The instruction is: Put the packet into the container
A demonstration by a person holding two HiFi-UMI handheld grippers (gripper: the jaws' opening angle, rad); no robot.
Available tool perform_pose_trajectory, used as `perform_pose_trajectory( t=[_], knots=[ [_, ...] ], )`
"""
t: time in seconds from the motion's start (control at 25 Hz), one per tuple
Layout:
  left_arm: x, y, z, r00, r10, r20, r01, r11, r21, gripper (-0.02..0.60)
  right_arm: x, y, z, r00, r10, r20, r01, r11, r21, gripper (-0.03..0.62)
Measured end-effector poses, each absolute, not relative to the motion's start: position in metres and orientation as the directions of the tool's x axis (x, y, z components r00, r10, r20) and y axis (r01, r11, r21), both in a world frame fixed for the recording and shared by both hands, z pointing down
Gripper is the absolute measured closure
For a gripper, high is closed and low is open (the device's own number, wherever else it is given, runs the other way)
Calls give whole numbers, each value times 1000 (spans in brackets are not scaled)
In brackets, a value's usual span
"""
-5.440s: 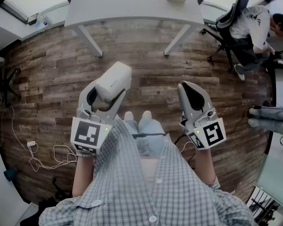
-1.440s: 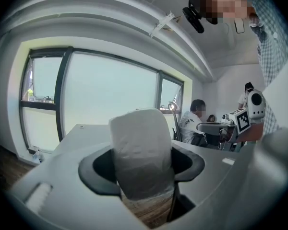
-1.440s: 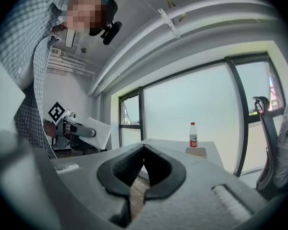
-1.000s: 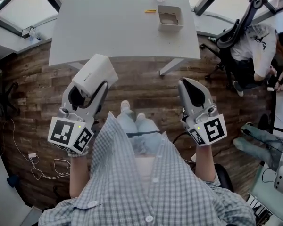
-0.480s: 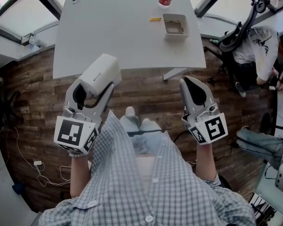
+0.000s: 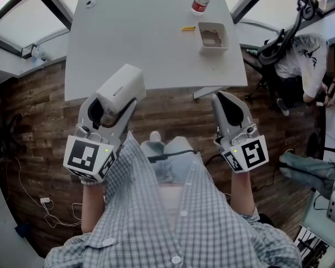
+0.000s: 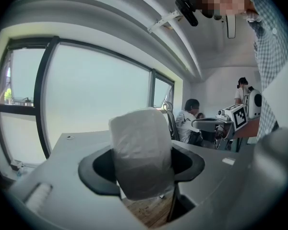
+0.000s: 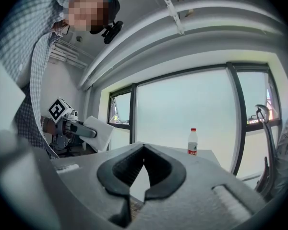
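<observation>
A white packet (image 6: 121, 90) is clamped between the fingers of my left gripper (image 6: 115, 101), held over the wooden floor just short of the table's near edge. In the left gripper view the packet (image 7: 140, 150) fills the gap between the dark pads. The container (image 6: 213, 37), a small beige open tray, stands on the white table (image 6: 128, 32) at its right side. My right gripper (image 6: 228, 106) hangs in front of the table's right end with its jaws together and nothing in them; its pads (image 8: 129, 169) meet at the tip.
A water bottle (image 6: 201, 0) and a small yellow item (image 6: 188, 28) lie by the container. A person sits in an office chair (image 6: 279, 43) to the right. Cables (image 6: 33, 200) trail on the floor at left. Table legs (image 6: 204, 92) stand below the table edge.
The table and container have slid lower and nearer in the head view. Both grippers keep their pose, and the packet stays in the left one.
</observation>
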State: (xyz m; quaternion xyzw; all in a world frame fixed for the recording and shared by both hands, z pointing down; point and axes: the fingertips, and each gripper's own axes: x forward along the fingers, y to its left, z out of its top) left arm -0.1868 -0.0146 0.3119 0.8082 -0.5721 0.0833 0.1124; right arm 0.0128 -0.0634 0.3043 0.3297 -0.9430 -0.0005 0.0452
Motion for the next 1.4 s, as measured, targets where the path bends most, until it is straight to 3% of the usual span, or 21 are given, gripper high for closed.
perform_pose_trajectory(
  t=[0.36, 1.4],
  knots=[
    [-200, -31, 312, 348, -899, 264, -937, -338, 84, 304, 7, -65, 311, -756, -645, 108, -646, 763, 30, 592],
    [-159, -123, 326, 439, -848, 298, -898, -423, 122, 304, 41, -141, 312, -721, -681, 131, -684, 729, 21, 592]
  ],
)
